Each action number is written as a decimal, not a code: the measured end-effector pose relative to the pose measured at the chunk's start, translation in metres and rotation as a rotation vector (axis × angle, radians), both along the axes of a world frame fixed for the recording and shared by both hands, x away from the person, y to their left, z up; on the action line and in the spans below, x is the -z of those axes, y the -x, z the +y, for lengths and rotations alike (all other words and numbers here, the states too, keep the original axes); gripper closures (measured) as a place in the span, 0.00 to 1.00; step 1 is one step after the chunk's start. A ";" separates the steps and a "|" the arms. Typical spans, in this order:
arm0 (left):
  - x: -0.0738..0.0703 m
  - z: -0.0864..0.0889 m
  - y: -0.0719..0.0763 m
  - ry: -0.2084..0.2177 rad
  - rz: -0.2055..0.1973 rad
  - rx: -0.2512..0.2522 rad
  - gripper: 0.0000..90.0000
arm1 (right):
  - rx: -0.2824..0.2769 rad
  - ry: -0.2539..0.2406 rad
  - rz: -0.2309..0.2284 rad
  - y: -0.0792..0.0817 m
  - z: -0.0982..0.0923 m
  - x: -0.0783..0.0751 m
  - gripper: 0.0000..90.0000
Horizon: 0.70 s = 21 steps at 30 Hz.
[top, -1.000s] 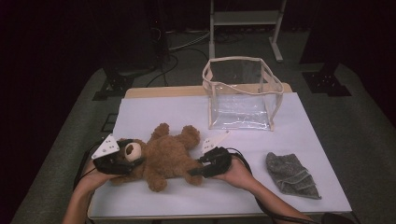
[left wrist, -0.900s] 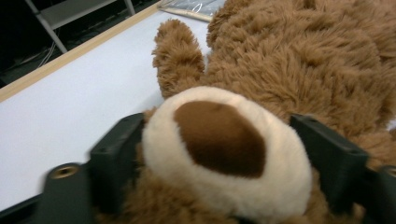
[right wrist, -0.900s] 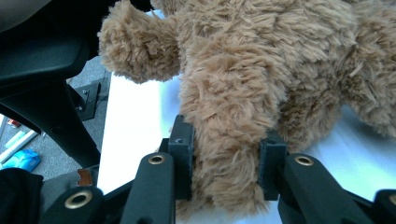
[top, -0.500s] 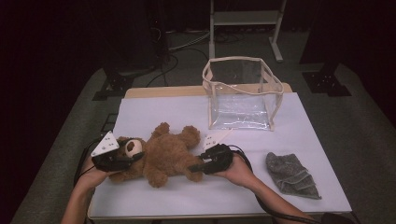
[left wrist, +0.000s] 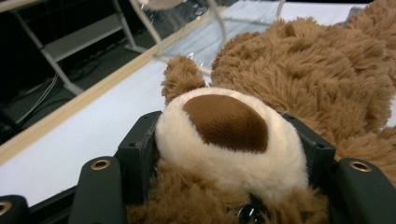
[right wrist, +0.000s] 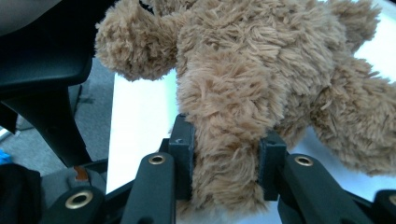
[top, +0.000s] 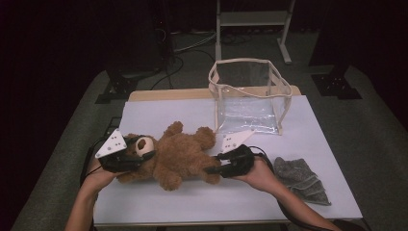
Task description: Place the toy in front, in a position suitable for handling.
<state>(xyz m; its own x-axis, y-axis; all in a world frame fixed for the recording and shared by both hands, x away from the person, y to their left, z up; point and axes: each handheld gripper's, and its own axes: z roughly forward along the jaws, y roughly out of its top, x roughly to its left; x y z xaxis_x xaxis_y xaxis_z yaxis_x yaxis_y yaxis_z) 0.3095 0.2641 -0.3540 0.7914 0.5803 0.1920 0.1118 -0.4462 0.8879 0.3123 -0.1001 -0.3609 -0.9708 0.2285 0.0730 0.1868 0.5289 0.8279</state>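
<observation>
The teddy bear (top: 175,156) lies on its back on the white table (top: 298,130), in front and to the left of the clear plastic bag (top: 248,98), well apart from it. You hold the bear at both ends. Your left gripper (top: 130,156) has just been closing, and now its jaws pinch the bear's head; in the left gripper view the cream muzzle (left wrist: 229,140) bulges up between them. Your right gripper (top: 226,166) pinches one leg (right wrist: 224,154), and the fur is squeezed narrow between the two black jaws.

What can go wrong from here: the plush is soft and it gives under pressure, so the leg may slide out of the right jaws if you lift quickly. Then the whole weight hangs from the head and the bear swings. It seems the bear's body is already a little off the table, but from above I cannot be sure. The bag is light and its mouth is open upward; if the bear's paws hit the rim (top: 250,65), the bag may tip or fold. The grey cloth (top: 303,180) lies right of the bear, beside your right hand, and the trailing cable could drag it.
</observation>
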 end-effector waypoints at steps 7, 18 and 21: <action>-0.007 -0.037 -0.007 0.012 -0.022 0.069 0.41 | 0.037 0.018 -0.046 0.015 -0.038 -0.013 0.73; 0.003 -0.117 -0.020 0.038 -0.027 0.174 0.41 | 0.132 0.069 -0.075 0.040 -0.110 -0.015 0.73; 0.015 -0.135 -0.022 0.039 -0.008 0.197 0.41 | 0.158 0.072 -0.063 0.046 -0.128 -0.006 0.73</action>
